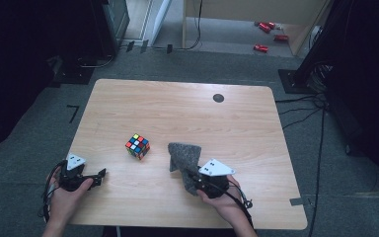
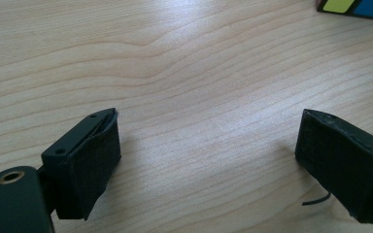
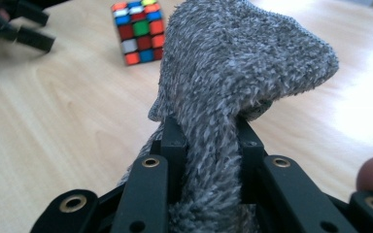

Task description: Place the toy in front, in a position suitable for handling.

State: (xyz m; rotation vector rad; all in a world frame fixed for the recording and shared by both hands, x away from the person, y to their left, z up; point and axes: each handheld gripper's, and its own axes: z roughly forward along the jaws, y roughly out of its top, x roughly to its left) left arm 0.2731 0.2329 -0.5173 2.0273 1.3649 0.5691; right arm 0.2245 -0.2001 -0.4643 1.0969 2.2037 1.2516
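Observation:
A grey fuzzy cloth (image 1: 184, 157) is pinched between the jaws of my right gripper (image 1: 193, 177) near the table's front edge, right of centre; one end stands up off the wood. In the right gripper view the cloth (image 3: 233, 73) bulges up from between the two black jaws, which are shut on it. A colourful puzzle cube (image 1: 137, 146) rests on the table left of the cloth, also seen as the cube (image 3: 138, 31) beyond it. My left gripper (image 1: 98, 177) lies at the front left, open with bare wood between its pads (image 2: 90, 165).
The wooden table (image 1: 187, 113) has a small black round mark (image 1: 218, 98) near its far edge. Beyond it lie grey carpet, cables and a few red objects (image 1: 266, 34) on the floor.

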